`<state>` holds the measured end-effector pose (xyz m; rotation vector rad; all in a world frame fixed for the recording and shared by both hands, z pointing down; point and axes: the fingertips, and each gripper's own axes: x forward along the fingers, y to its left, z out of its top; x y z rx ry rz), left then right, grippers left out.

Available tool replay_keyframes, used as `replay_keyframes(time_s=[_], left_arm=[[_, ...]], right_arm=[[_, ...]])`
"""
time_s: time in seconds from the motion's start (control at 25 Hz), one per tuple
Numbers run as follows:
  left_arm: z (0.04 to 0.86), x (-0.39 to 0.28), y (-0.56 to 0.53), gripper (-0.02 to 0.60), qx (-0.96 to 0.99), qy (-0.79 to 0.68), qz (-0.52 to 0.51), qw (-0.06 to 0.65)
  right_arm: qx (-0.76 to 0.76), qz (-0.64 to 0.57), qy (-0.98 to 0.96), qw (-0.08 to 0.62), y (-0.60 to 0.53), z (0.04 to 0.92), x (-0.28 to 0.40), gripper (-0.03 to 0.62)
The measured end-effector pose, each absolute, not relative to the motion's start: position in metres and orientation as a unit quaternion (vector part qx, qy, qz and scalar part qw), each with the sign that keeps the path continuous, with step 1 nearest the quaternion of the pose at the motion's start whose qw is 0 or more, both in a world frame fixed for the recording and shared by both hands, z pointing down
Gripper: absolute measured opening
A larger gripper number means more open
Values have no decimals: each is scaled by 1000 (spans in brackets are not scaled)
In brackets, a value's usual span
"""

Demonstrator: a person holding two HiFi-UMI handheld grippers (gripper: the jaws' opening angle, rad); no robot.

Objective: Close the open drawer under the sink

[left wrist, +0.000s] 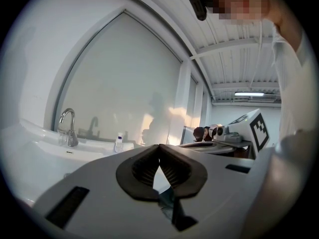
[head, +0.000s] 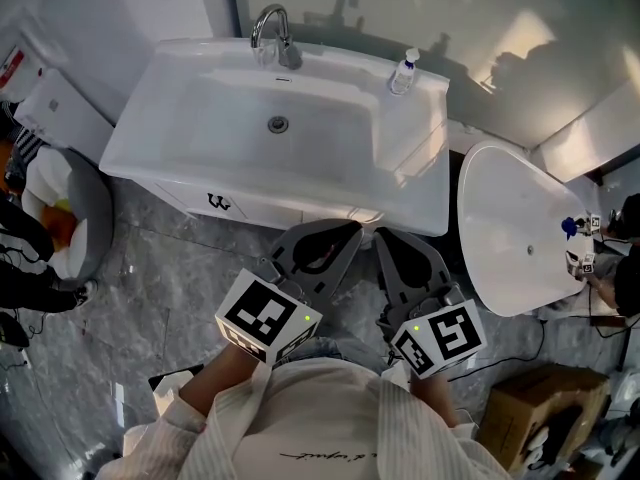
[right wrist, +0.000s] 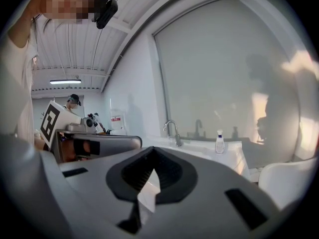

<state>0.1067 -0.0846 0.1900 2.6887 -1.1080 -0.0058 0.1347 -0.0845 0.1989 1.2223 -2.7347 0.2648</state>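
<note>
Facing the white sink, I hold my left gripper and right gripper low. Both have jaws together, empty.

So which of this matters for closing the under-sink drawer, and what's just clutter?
Job:
- white cabinet front under the white ceramic sink
- left gripper and right gripper, both shut, empty

Lying about:
- chrome tap
- small clear bottle on the sink ledge
- white toilet
- brown cardboard box
</note>
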Motion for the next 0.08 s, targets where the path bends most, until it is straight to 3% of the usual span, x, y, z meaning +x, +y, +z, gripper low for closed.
replay_keyframes(time_s=[0.08], left_arm=[[193,106,-85,15,918,-378,0,117]], right_arm=[[408,89,-906,67,-85,200,135,9]])
